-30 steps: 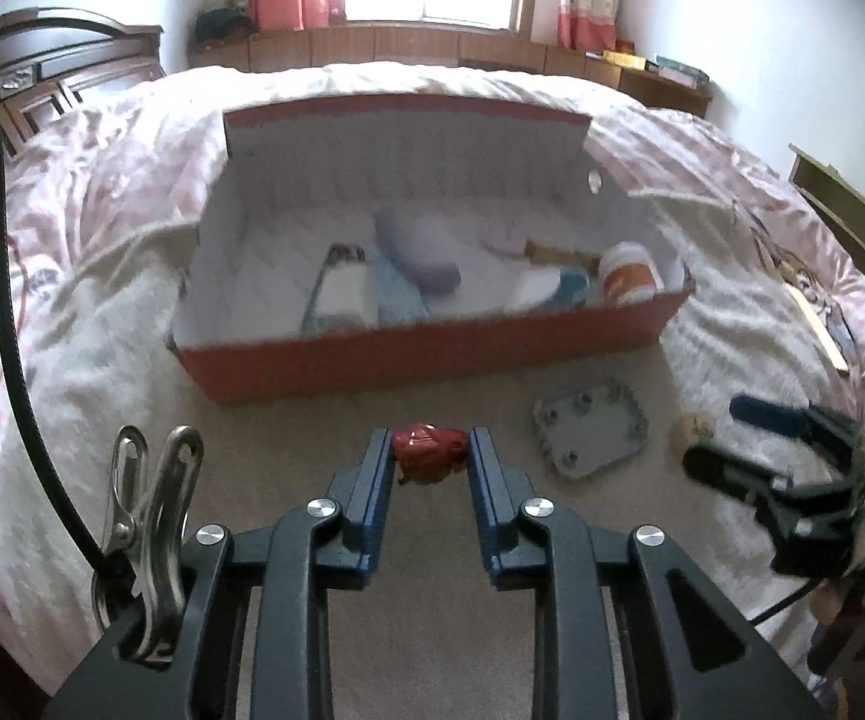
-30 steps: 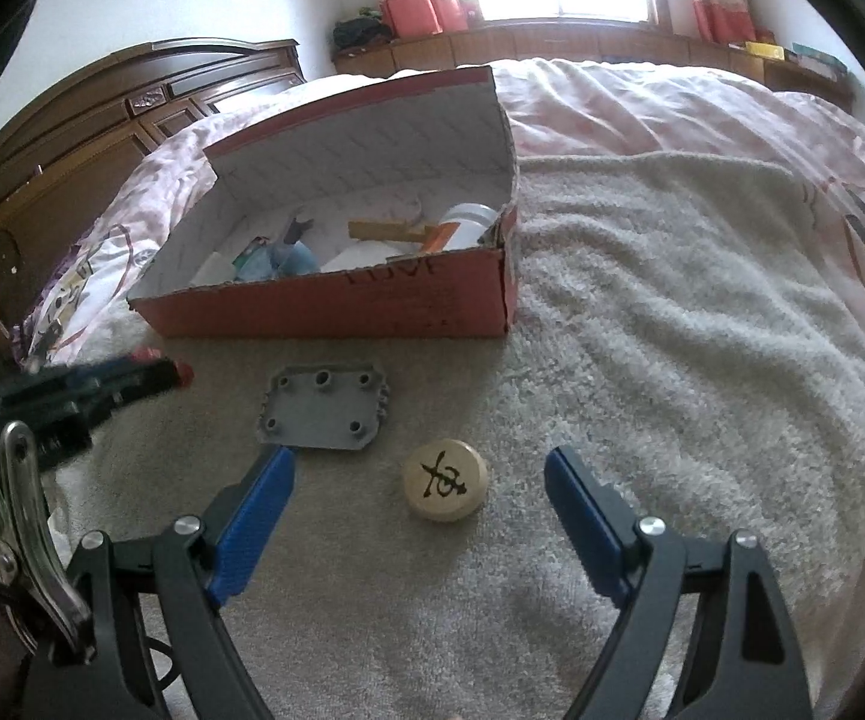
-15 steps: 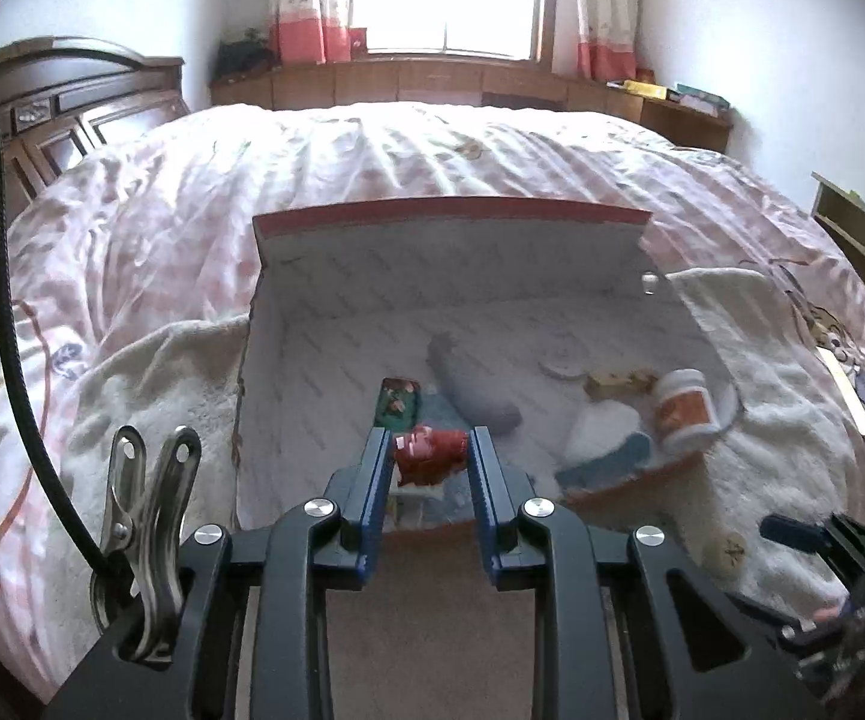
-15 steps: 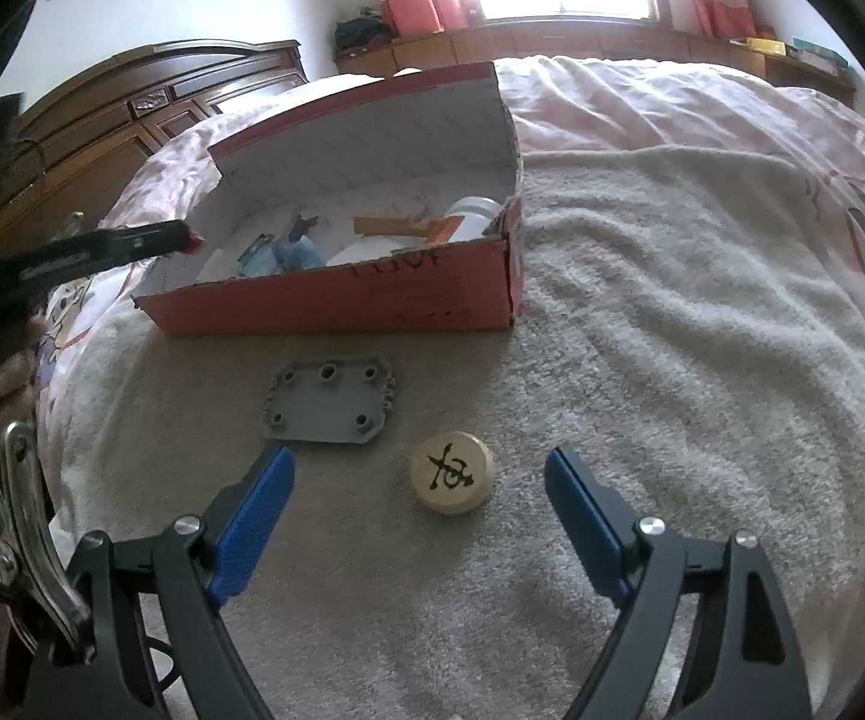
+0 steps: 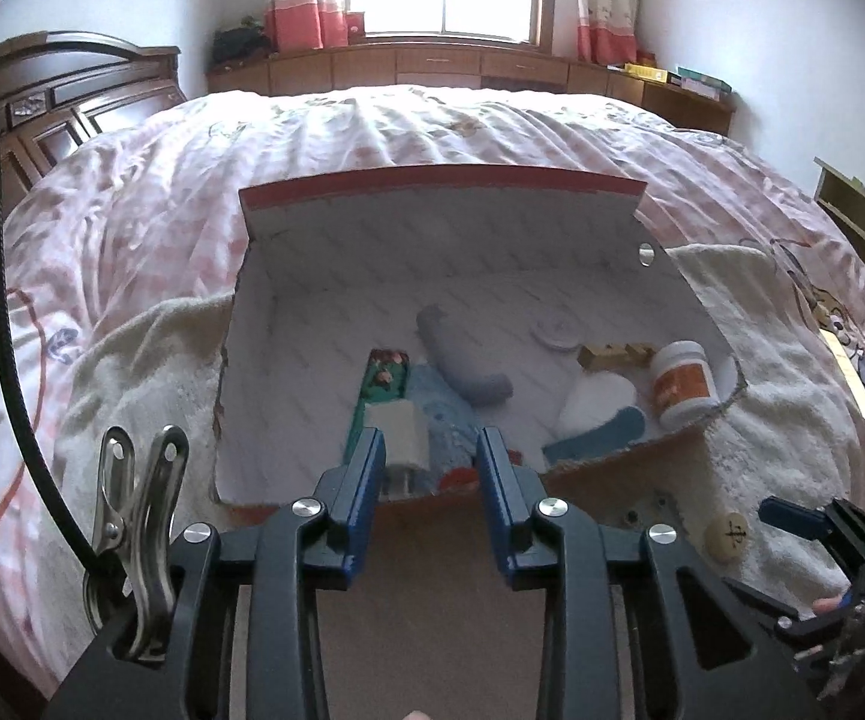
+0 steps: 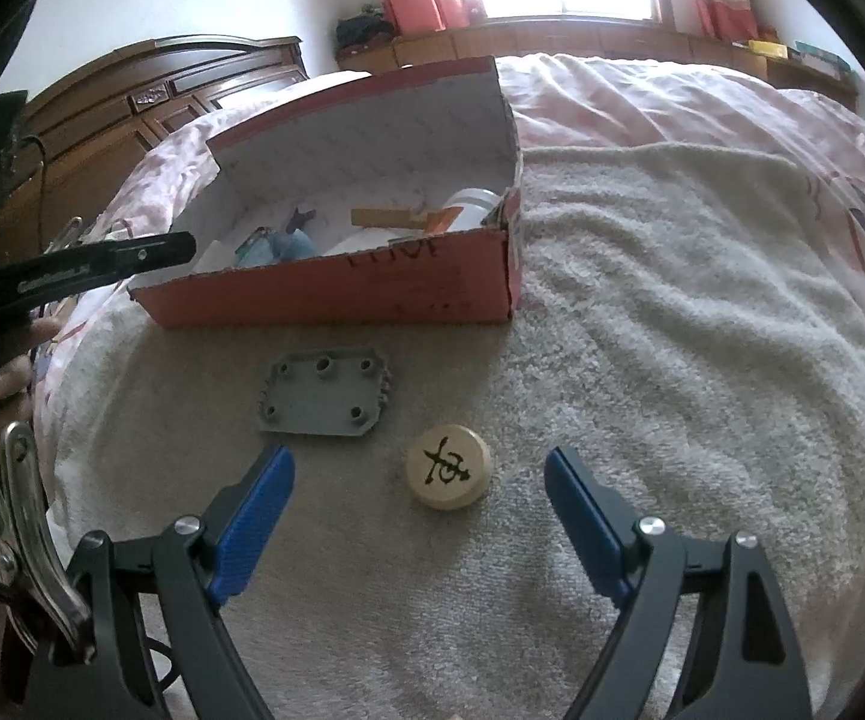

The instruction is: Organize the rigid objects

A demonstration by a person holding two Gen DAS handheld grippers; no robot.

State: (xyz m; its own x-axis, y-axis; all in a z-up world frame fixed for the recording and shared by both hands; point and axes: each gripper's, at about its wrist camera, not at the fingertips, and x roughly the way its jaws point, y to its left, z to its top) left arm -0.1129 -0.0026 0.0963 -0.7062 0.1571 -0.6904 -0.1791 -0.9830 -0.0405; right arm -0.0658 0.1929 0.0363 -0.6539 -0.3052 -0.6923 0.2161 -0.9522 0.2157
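Observation:
A red cardboard box with a white inside stands on a towel on the bed; it also shows in the right wrist view. My left gripper is open and empty above the box's near wall. A bit of red shows in the box just below it. My right gripper is wide open low over the towel, with a round wooden chess piece between its fingers. A grey plate with holes lies just beyond its left finger.
In the box lie a white bottle with an orange label, a wooden block, a grey tube, a white charger and a blue-white item. A dark headboard stands left. The towel stretches right.
My left gripper moved on over the box and opened; the small red object it held has left its fingers. The right gripper stayed in place, open.

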